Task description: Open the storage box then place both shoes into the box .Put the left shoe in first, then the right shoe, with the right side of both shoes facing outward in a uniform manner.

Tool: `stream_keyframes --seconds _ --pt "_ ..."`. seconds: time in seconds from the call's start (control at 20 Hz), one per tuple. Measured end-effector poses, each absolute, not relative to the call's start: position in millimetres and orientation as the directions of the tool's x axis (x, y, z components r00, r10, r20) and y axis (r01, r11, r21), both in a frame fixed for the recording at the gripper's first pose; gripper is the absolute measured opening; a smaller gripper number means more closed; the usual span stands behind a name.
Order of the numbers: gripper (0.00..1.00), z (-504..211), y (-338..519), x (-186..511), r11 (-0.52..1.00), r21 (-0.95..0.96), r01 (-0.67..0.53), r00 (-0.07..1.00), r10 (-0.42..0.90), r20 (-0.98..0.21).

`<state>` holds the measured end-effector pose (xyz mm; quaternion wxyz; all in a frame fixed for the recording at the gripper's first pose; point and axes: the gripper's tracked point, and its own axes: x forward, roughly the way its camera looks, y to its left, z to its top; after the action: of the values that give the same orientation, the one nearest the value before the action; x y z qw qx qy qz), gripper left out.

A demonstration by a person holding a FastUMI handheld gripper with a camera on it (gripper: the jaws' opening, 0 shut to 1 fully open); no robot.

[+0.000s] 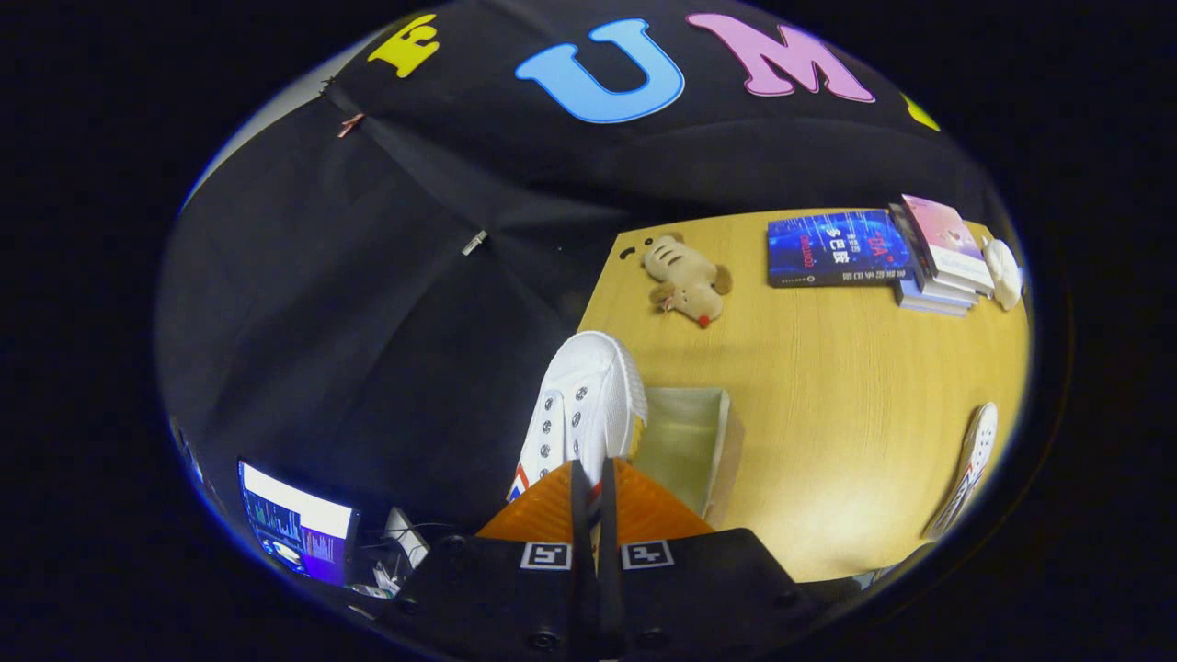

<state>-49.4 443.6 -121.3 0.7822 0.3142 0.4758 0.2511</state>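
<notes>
A white lace-up shoe hangs from my gripper, toe pointing away, lifted above the table edge. The orange fingers are shut on the shoe's rear part, with only a thin gap between them. Just right of the held shoe and below it stands the open storage box, pale inside, with nothing visible in it. The second white shoe lies on its side on the wooden table, far to the right of the box.
A plush toy lies on the table beyond the box. A blue book and a stack of books sit at the far edge, with a white object beside them. A lit monitor stands low to the left.
</notes>
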Motion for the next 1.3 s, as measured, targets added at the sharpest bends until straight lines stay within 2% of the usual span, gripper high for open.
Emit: stream_keyframes --seconds 0.25,0.6,0.95,1.1,1.15,1.25,1.3 --pt "0.05 -149 479 -55 0.697 0.717 -0.019 0.375 0.67 -0.641" --pt "0.05 -183 527 -68 0.715 0.699 0.026 0.308 0.66 -0.686" --pt "0.05 -203 539 -66 0.729 0.68 0.076 0.302 0.633 -0.712" --pt "0.05 -214 545 -77 0.731 0.679 0.069 0.263 0.643 -0.719" --pt "0.09 -207 553 -81 0.696 0.714 0.073 0.253 0.68 -0.688" --pt "0.23 -200 547 -82 0.683 0.729 0.051 0.25 0.698 -0.671" --pt "0.41 -198 539 -82 0.691 0.722 0.021 0.256 0.694 -0.672"
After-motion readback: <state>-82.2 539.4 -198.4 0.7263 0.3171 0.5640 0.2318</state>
